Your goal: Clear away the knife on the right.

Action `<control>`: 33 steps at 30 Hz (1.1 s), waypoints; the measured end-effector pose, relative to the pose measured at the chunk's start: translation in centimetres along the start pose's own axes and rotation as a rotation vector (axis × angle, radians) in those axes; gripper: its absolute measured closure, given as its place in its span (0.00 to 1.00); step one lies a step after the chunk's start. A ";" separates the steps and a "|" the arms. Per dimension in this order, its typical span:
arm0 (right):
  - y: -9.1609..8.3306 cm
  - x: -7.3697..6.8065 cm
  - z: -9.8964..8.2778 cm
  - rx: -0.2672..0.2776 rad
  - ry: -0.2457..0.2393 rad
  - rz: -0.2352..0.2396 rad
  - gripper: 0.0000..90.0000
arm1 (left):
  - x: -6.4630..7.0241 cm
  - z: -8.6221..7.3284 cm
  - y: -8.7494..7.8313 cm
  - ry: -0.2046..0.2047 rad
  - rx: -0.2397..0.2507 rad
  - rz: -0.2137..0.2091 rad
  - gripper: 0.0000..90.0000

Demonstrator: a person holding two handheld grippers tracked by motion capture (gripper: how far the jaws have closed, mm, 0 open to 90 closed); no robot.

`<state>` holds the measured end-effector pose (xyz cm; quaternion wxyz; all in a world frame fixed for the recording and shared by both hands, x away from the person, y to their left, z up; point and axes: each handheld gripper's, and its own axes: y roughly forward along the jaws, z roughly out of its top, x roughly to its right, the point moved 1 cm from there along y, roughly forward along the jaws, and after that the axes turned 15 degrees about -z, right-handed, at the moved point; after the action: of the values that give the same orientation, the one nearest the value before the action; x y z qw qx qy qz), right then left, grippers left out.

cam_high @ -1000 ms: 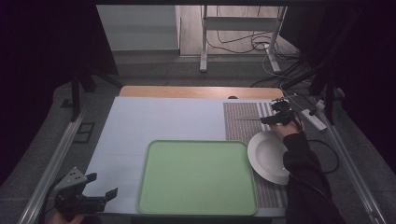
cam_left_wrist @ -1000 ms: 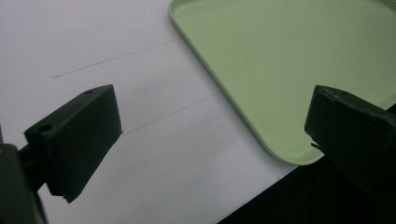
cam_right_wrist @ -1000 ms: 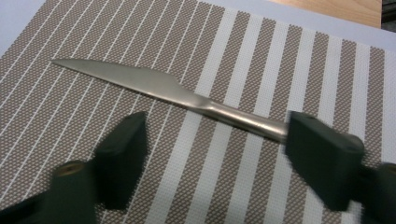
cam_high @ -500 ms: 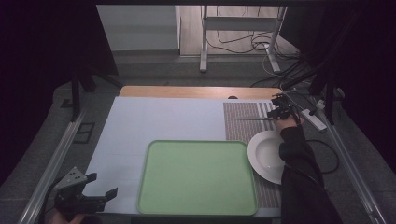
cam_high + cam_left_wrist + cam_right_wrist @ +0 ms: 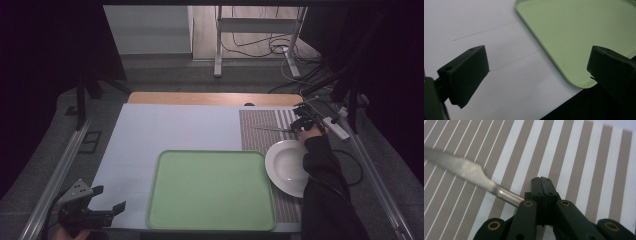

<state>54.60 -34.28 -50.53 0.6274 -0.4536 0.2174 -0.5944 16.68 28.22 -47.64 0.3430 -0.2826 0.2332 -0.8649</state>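
Observation:
A metal knife (image 5: 466, 171) with a serrated blade lies on the striped placemat (image 5: 579, 157). Its handle runs in between the jaws of my right gripper (image 5: 544, 180), which are pressed together and shut on it. From above, the knife (image 5: 272, 129) points left from my right gripper (image 5: 301, 123) at the mat's far right. My left gripper (image 5: 110, 197) hovers at the table's near left corner. Its jaws stand wide open with nothing between them in the left gripper view (image 5: 536, 72).
A green tray (image 5: 210, 190) sits at the front middle of the white table cover (image 5: 175, 130); its corner (image 5: 574, 37) is near my left gripper. A white plate (image 5: 287, 165) rests on the placemat (image 5: 260, 135), nearer than the knife. Cables hang off the right edge.
My right hand has shifted a little at the far end of the placemat, by the knife's handle. The left gripper has stayed where it was.

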 end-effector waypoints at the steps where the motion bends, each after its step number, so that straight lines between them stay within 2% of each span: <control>1: -0.2 0.1 -0.2 -0.007 -0.006 0.008 1.00 | 0.0 0.0 0.0 0.001 0.000 0.000 0.04; 3: -0.7 0.3 -0.9 -0.034 -0.001 0.036 1.00 | 0.0 0.0 0.0 0.002 -0.001 0.000 0.04; 4: -1.1 0.3 -1.4 -0.059 -0.016 0.053 1.00 | 0.0 0.0 0.0 0.003 -0.002 0.001 0.04; 10: -2.1 0.2 -2.5 -0.099 -0.056 0.086 1.00 | 0.1 0.0 0.0 0.004 -0.003 0.002 0.04; 12: -2.2 0.2 -2.6 -0.091 -0.061 0.076 1.00 | 0.1 0.1 0.1 0.005 -0.003 0.003 0.04; 14: -2.5 0.4 -2.5 -0.050 -0.035 0.076 0.95 | 0.1 0.1 0.1 0.006 -0.005 0.003 0.04; 17: -3.0 0.6 -2.0 -0.008 0.003 0.077 0.80 | 0.1 0.1 0.1 0.006 -0.005 0.003 0.04; 18: -3.1 0.6 -1.9 0.005 0.008 0.076 0.71 | 0.1 0.1 0.1 0.006 -0.005 0.003 0.04; 22: -3.1 0.2 -1.5 0.009 0.014 0.076 0.45 | 0.1 0.1 0.1 0.008 -0.007 0.004 0.04; 24: -3.0 0.0 -1.3 -0.006 0.018 0.107 0.34 | 0.1 0.1 0.1 0.008 -0.007 0.004 0.04; 28: -2.9 -0.7 -1.0 -0.002 0.006 0.105 0.08 | 0.1 0.1 0.1 0.008 -0.007 0.004 0.04; 30: -2.9 -1.0 -0.8 -0.007 0.003 0.105 0.01 | 0.1 0.1 0.1 0.008 -0.007 0.004 0.04; 33: -2.9 -1.5 -0.5 -0.012 -0.009 0.127 0.00 | 0.1 0.1 0.1 0.009 -0.008 0.004 0.04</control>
<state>52.34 -32.71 -48.80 0.6622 -0.4453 0.2466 -0.5499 16.70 28.06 -47.62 0.3427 -0.2795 0.2387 -0.8646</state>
